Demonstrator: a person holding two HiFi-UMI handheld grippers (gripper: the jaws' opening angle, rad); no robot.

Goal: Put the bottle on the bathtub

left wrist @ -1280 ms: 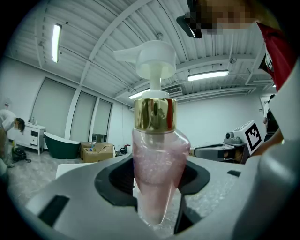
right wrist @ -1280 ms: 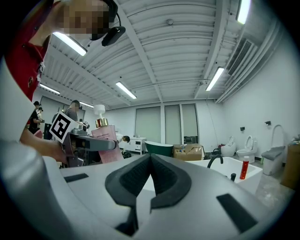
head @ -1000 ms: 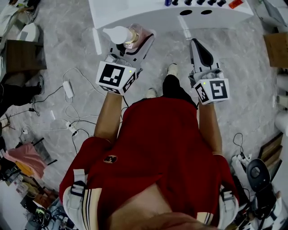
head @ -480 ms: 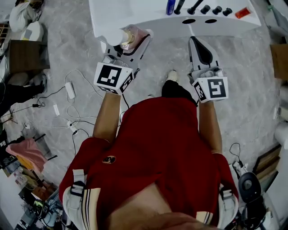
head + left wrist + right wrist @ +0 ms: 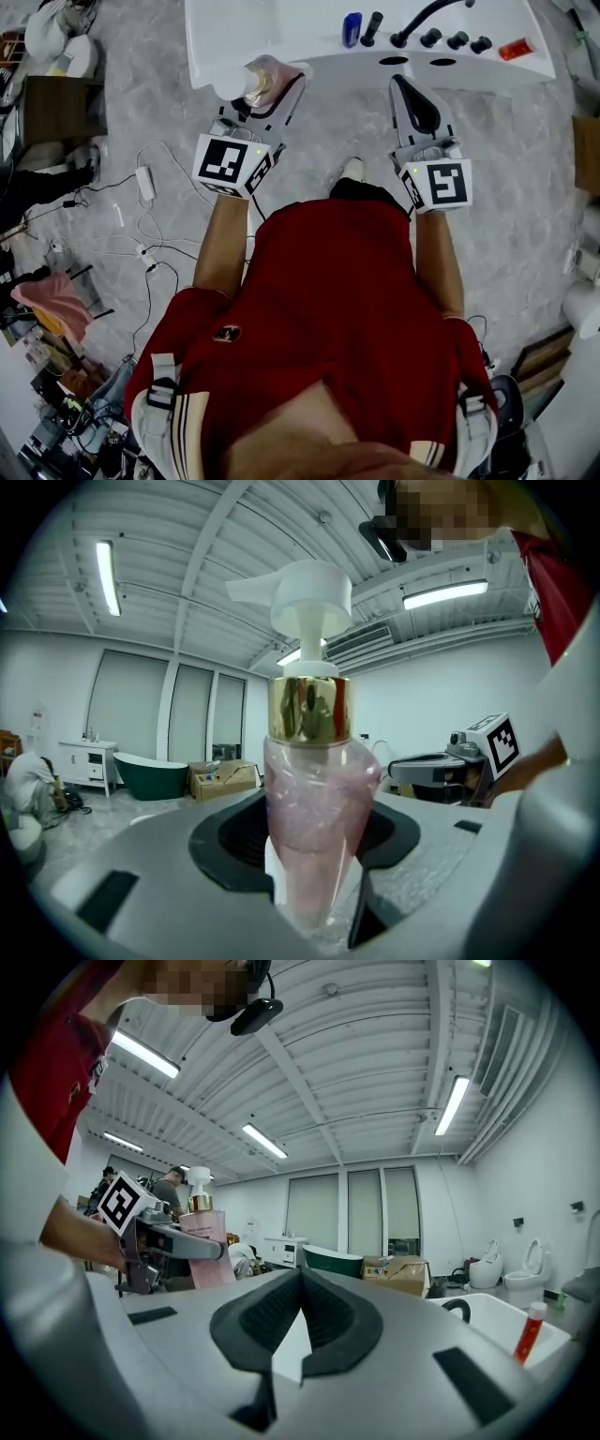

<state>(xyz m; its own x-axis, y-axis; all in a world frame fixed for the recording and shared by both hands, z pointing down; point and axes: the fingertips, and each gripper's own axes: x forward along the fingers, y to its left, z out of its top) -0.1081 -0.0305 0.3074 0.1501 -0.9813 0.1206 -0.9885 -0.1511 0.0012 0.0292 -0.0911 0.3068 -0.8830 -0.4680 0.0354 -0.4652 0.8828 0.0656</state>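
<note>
A pink pump bottle (image 5: 271, 73) with a gold collar and white pump head is clamped between the jaws of my left gripper (image 5: 267, 82), which is shut on its body. The bottle (image 5: 319, 827) fills the left gripper view, upright between the dark pads. It hangs at the near rim of the white bathtub (image 5: 281, 33), at the tub's left part. My right gripper (image 5: 413, 94) points at the tub rim further right, shut with nothing in it. From the right gripper view (image 5: 298, 1335) the bottle (image 5: 208, 1255) shows off to the left.
The tub's deck carries a blue bottle (image 5: 352, 28), a black tap with knobs (image 5: 433, 36) and a small red item (image 5: 517, 49). White cables and a charger (image 5: 142, 187) trail over the grey floor at left. A brown box (image 5: 52, 108) stands far left.
Both grippers have moved forward toward the bathtub. The bottle's top now reaches the tub's near rim, and more of the tub deck shows.
</note>
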